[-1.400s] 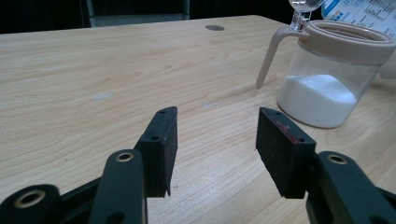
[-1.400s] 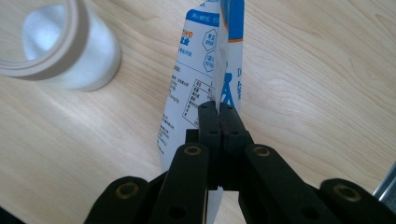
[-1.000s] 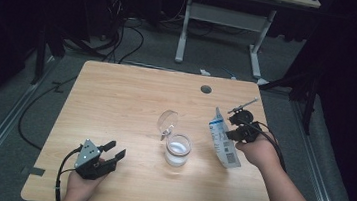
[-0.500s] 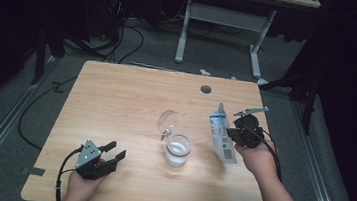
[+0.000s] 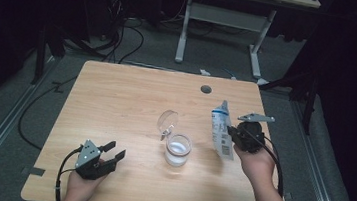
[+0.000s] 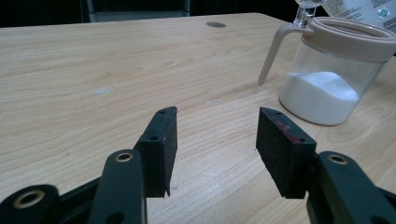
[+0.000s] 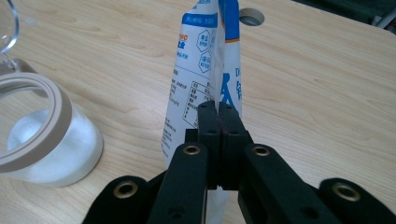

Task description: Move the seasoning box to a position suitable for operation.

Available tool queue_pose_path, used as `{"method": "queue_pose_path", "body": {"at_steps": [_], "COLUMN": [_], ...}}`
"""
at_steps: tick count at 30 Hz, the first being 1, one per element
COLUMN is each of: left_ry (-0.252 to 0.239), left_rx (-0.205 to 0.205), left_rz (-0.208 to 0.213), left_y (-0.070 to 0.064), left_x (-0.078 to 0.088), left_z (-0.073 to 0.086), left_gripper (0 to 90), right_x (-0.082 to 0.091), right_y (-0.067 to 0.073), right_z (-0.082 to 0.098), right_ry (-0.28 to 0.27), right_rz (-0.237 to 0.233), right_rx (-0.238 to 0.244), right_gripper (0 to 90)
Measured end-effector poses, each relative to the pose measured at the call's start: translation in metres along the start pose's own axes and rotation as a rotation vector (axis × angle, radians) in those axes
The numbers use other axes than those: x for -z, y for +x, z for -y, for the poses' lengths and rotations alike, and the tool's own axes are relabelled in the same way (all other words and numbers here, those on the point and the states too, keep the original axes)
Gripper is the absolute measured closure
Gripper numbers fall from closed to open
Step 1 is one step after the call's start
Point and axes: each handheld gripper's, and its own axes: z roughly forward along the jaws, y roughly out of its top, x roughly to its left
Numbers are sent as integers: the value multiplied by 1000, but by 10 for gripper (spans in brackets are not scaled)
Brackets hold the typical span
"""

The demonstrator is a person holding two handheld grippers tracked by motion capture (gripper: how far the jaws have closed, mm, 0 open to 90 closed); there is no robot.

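R claw clamped on bag, L claw open, empty.
Bag now nearer jar, left of R claw; pour prob. next.

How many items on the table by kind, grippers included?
Grippers: 2, left gripper open and empty, right gripper shut on the pouch
Jars: 1, clear jar with white powder, lid flipped open
Pouches: 1, blue-and-white pouch
Total: 4
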Motion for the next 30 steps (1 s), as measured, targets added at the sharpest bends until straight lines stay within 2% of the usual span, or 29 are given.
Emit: {"method": "queue_pose_path", "body": {"at_steps": [2, 4, 10, 17, 22, 27, 30], "left_ry": [-2, -2, -4, -8, -10, -10, -1], "left_rx": [0, 1, 4, 4, 9, 11, -8], "left_rz": [0, -2, -3, -10, -20, -27, -23], "left_y": [0, 0, 1, 1, 3, 4, 1], "left_x": [0, 1, 1, 2, 3, 3, 2], "left_z": [0, 0, 0, -1, -1, -1, -2], "left_gripper": [490, 491, 495, 515, 523, 528, 529], "right_x": [0, -2, -6, -3, -4, -5, -7], "right_y": [1, 0, -3, -7, -6, -10, -11], "right_z": [3, 8, 26, 46, 61, 75, 81], "right_ry": [-22, -44, -90, -188, -244, -317, -349], "right_rz": [1, -14, 6, -11, -8, -24, -17], "right_rx": [-1, -32, -37, -79, -81, -119, -126], "right_gripper": [900, 900, 900, 900, 900, 900, 900]}}
